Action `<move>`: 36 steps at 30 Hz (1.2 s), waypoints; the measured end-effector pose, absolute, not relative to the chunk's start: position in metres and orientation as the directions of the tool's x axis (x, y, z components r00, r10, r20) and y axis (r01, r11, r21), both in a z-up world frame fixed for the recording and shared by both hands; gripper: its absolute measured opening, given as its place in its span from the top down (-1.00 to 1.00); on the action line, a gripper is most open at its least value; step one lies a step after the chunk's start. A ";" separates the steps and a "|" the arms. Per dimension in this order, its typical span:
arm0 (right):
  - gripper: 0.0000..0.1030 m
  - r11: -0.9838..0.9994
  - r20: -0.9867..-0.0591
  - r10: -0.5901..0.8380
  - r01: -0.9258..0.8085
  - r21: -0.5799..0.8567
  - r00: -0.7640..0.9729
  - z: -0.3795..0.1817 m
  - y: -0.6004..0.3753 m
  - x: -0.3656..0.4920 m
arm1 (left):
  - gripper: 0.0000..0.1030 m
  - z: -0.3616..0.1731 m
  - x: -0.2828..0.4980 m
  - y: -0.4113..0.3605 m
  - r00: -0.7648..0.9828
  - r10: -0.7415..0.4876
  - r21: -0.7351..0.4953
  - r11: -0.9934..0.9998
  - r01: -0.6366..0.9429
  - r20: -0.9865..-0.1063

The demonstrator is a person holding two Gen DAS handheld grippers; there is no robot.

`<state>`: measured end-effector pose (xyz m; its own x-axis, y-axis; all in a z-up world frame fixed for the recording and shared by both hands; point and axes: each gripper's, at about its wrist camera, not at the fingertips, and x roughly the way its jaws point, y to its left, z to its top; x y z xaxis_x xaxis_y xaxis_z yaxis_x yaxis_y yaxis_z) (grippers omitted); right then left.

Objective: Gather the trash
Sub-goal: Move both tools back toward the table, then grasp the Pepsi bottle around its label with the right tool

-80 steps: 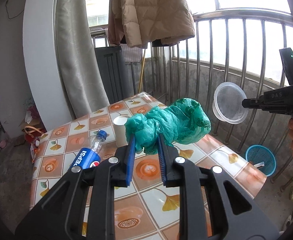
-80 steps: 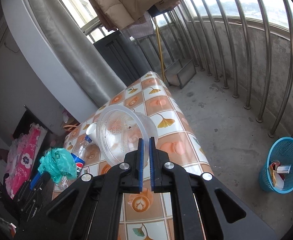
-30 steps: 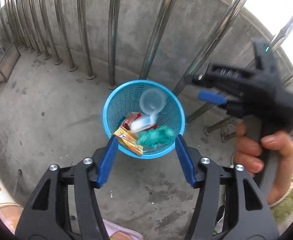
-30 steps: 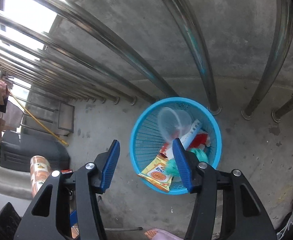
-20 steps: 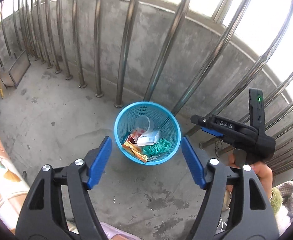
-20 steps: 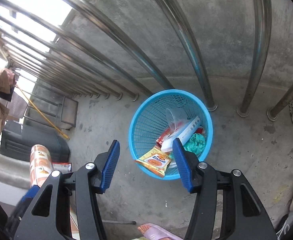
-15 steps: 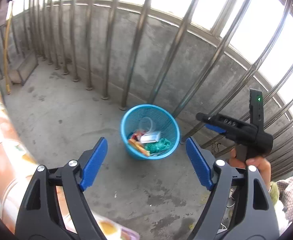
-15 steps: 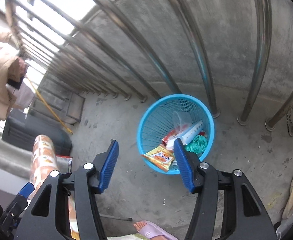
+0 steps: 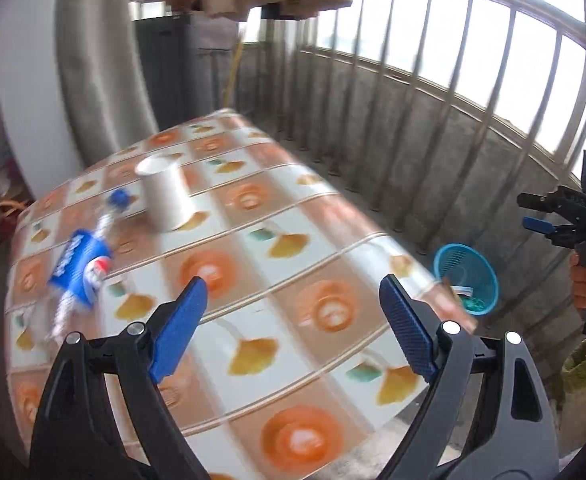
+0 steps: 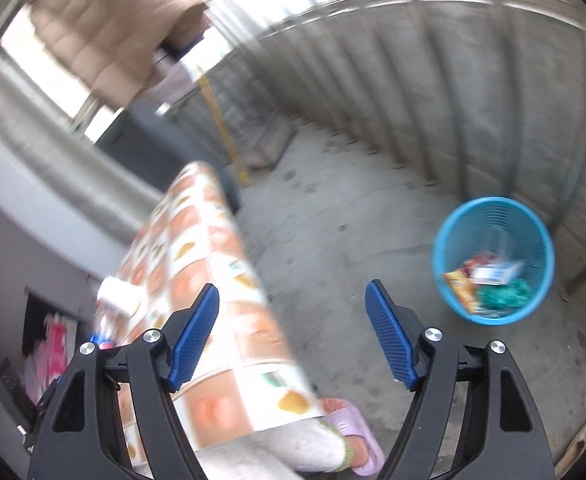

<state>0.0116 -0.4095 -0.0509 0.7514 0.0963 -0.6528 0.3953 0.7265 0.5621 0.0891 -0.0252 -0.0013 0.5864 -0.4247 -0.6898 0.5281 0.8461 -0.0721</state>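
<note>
Right now your biggest landmark is the table (image 9: 253,264), covered in a glossy cloth of orange and white squares with yellow leaf prints; it fills most of the left wrist view and runs as a narrow strip down the left of the right wrist view. Beyond its far edge, on the concrete floor by the railing (image 9: 473,92), stands the blue mesh basket (image 10: 493,220). It already holds trash: an orange snack packet, a white wrapper, a crumpled green bag and something clear, all blurred.

Your left gripper (image 9: 293,324) hangs over the table with its blue pads wide apart and opening further, nothing between them. Your right gripper (image 10: 291,334) is over the table edge and floor, its jaws also spreading, and it too is empty; from the left camera you can see it at the far right, in your hand above the basket.

Still on the table is a plastic bottle (image 9: 79,268) lying on its side, clear with a blue Pepsi label and blue cap. Just beside its cap end stands a white paper cup (image 9: 165,196), upright, mouth up. Both are smeared by motion blur.
</note>
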 end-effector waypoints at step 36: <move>-0.31 0.903 -0.851 0.429 -0.181 0.391 0.304 -0.082 0.053 0.350 | -0.62 -0.047 0.116 0.278 0.651 -0.044 -0.201 0.965 -0.169 -0.758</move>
